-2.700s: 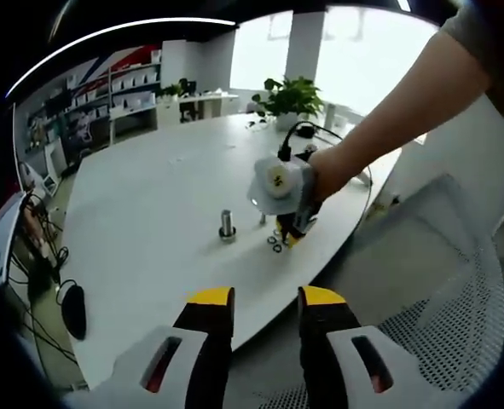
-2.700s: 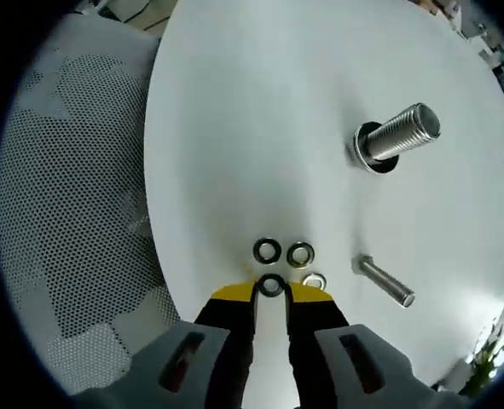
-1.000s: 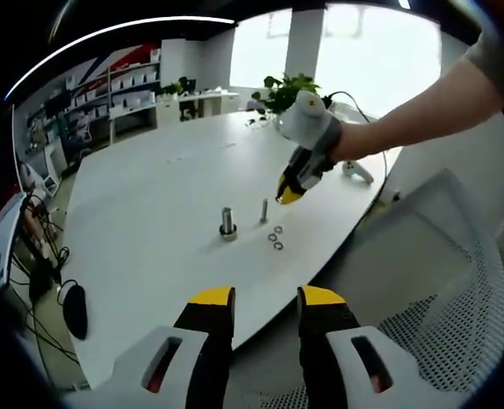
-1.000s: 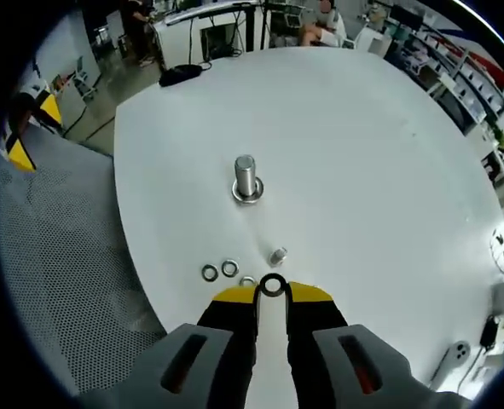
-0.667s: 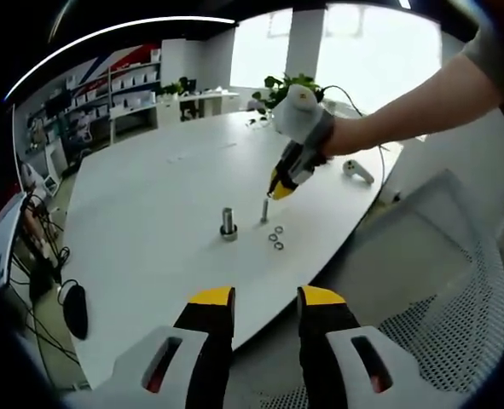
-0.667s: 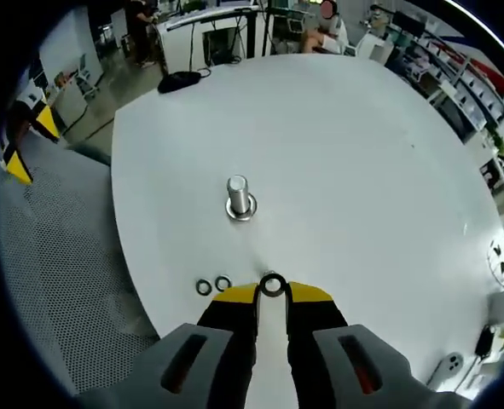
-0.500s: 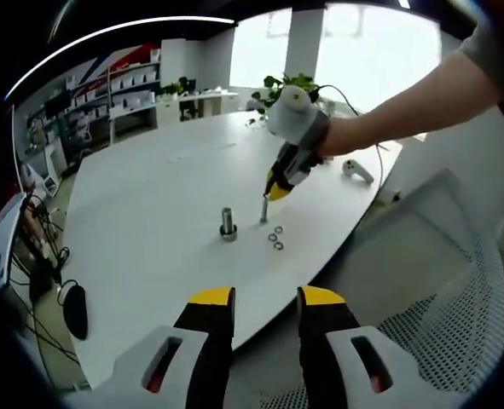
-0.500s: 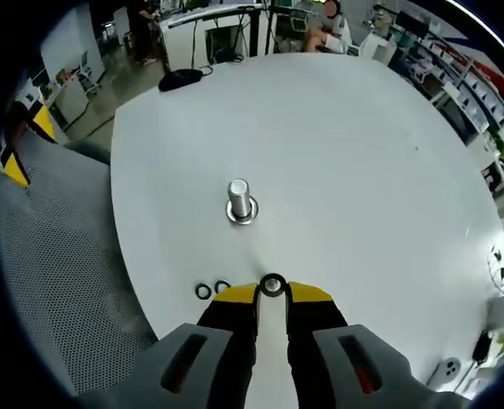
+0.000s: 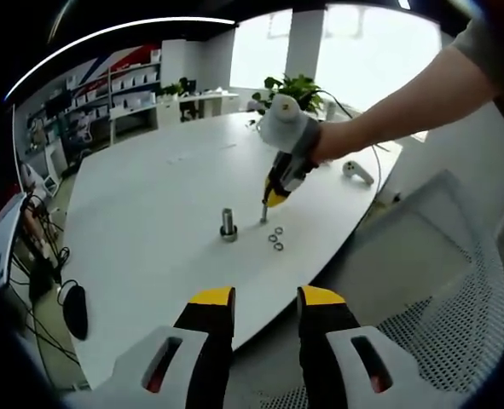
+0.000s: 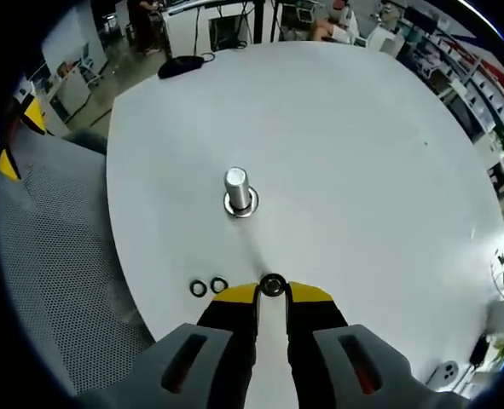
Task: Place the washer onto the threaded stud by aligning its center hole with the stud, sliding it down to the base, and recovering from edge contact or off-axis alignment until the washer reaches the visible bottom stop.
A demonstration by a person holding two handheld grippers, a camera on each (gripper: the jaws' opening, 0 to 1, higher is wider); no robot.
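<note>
White desk (image 10: 362, 170) surface carries the hardware, and the big threaded stud (image 10: 238, 191) standing upright on it with a washer-like base serves as the landmark. In the right gripper view, the right gripper (image 10: 272, 292) has its yellow-tipped jaws drawn close on a small dark washer (image 10: 273, 285), pinched at its edges between the tips. That washer is held on the near side of the stud, well apart from it and off the desk surface. Under the washer something metallic shows through its hole, too small to make out. Two loose washers (image 10: 209, 287) lie flat on the desk side by side, also nearer than the stud and just left of the gripper tips.

In the left gripper view, the left gripper (image 9: 266, 300) sits low, well back from the stud (image 9: 227, 225) and off the desk edge, its jaws parted with nothing between them. The right gripper (image 9: 274, 199) comes in from the right in a person's hand (image 9: 324, 141), its tips just above a thin upright bolt (image 9: 263, 212) that stands just right of the stud. The loose washers (image 9: 275, 242) lie near that bolt's foot. A mesh chair (image 9: 439, 298) stands beside the desk, and a potted plant (image 9: 292, 92) sits at the far end, well beyond the stud.
</note>
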